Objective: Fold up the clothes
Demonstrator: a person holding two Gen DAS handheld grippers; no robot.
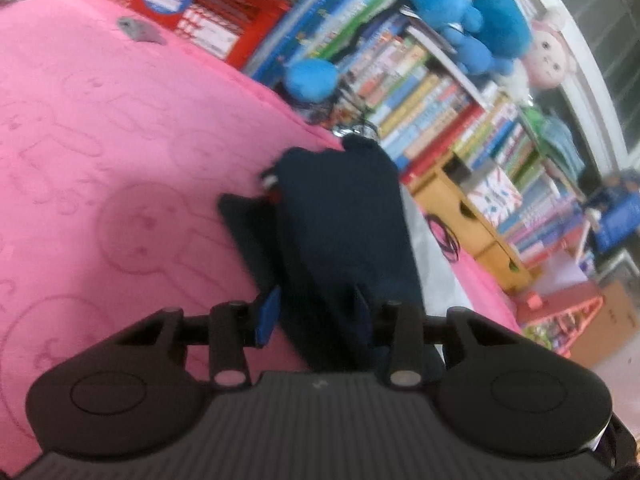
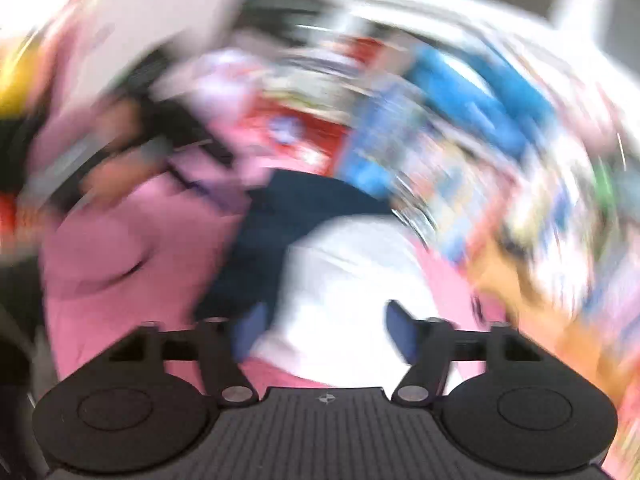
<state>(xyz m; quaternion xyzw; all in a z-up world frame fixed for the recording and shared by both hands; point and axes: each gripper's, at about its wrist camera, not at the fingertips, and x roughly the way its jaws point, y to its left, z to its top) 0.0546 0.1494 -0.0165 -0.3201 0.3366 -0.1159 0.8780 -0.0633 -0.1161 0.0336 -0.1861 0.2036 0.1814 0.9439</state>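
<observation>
On the pink blanket (image 1: pixel 100 140), the dark navy garment (image 1: pixel 340 216) is seen running lengthwise away from the left gripper (image 1: pixel 316 316), its near end gripped between half-closed jaws. The right gripper (image 2: pixel 320 328) is held wide and empty, further off.

Heavy blur all round here. The right gripper (image 2: pixel 324 328) has its jaws spread wide with nothing clamped between them, poised above a white garment (image 2: pixel 352 272). A dark navy garment (image 2: pixel 280 224) lies beside it on the pink cover (image 2: pixel 120 264).
</observation>
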